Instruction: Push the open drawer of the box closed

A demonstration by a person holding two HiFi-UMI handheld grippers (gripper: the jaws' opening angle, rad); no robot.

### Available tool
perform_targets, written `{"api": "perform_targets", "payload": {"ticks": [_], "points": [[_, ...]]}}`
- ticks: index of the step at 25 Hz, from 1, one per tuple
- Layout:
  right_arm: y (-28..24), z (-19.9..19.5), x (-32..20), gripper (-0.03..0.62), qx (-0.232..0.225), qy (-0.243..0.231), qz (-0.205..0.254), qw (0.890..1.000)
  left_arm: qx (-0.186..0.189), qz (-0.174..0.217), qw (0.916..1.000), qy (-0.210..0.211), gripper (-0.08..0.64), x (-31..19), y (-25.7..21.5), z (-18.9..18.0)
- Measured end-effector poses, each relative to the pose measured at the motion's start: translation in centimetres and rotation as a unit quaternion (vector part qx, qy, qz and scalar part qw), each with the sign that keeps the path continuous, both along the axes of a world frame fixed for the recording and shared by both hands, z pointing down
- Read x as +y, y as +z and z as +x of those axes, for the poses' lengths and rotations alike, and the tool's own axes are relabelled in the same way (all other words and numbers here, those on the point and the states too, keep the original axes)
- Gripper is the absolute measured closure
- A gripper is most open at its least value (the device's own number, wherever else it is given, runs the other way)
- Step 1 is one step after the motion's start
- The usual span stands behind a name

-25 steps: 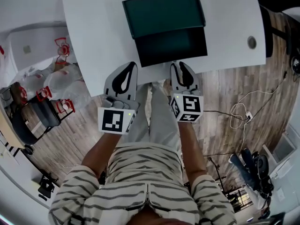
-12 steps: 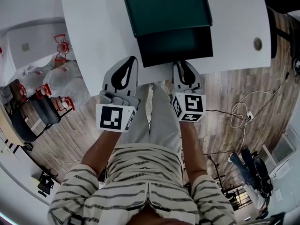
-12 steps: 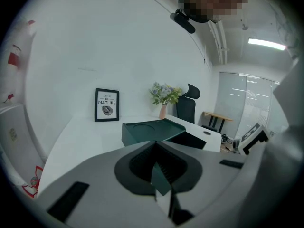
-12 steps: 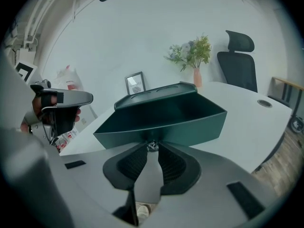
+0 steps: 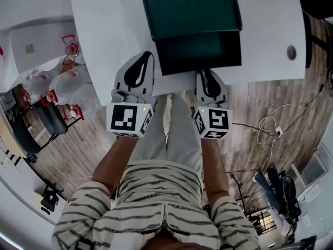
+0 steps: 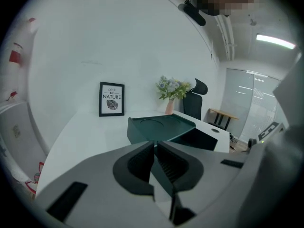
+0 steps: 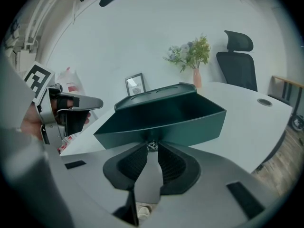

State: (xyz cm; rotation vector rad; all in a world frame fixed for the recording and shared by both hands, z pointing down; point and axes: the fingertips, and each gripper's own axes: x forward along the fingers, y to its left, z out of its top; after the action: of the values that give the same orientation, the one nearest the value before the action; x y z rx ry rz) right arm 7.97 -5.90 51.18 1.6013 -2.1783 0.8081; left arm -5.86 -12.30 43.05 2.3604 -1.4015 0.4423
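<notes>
A dark green box point(image 5: 190, 9) stands on the white table point(image 5: 104, 30), its drawer point(image 5: 200, 51) pulled out toward me. My right gripper point(image 5: 206, 73) points at the drawer front point(image 7: 166, 118). Its jaws are closing and stand nearly together, with a narrow gap left. A small shiny bit on the drawer front shows in that gap at the right gripper point(image 7: 152, 146). My left gripper point(image 5: 149, 56) is shut and empty, hovering just left of the drawer's near corner. In the left gripper view its tips point(image 6: 156, 144) point at the box point(image 6: 159, 127).
At the table's far side stand a framed print point(image 6: 111, 99) and a vase of flowers point(image 6: 171, 91), with an office chair point(image 7: 237, 61) beyond. A round cable hole point(image 5: 291, 52) sits near the table's right edge. Cables point(image 5: 265, 126) lie on the wooden floor.
The right gripper's jaws have narrowed while it stays at the drawer front. The left gripper has moved forward to beside the drawer's left corner. The drawer stays pulled out.
</notes>
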Motion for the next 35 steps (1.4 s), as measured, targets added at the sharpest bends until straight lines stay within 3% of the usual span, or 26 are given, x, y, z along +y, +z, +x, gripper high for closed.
{"api": "perform_targets", "payload": {"ticks": [3, 9, 13, 28, 35], "points": [[0.0, 0.0, 0.0, 0.512, -0.001, -0.001, 0.001, 1.000, -0.001, -0.010, 0.9999, -0.005, 0.492, -0.6, 0.6, 0.1], [0.1, 0.0, 0.0, 0.512, -0.003, 0.000, 0.001, 1.000, 0.032, -0.047, 0.9977, -0.036, 0.497, -2.4, 2.1, 0.0], [0.0, -0.1, 0.0, 0.513, -0.004, -0.002, 0.002, 1.000, 0.035, -0.051, 0.9971, -0.045, 0.497, -3.3, 2.1, 0.0], [0.0, 0.0, -0.2, 0.514, -0.005, -0.007, 0.004, 1.000, 0.049, -0.075, 0.9952, -0.041, 0.511, -4.2, 2.6, 0.4], [-0.1, 0.3, -0.4, 0.514, -0.003, -0.009, 0.005, 1.000, 0.075, -0.099, 0.9919, -0.027, 0.511, -4.4, 2.7, 0.7]]}}
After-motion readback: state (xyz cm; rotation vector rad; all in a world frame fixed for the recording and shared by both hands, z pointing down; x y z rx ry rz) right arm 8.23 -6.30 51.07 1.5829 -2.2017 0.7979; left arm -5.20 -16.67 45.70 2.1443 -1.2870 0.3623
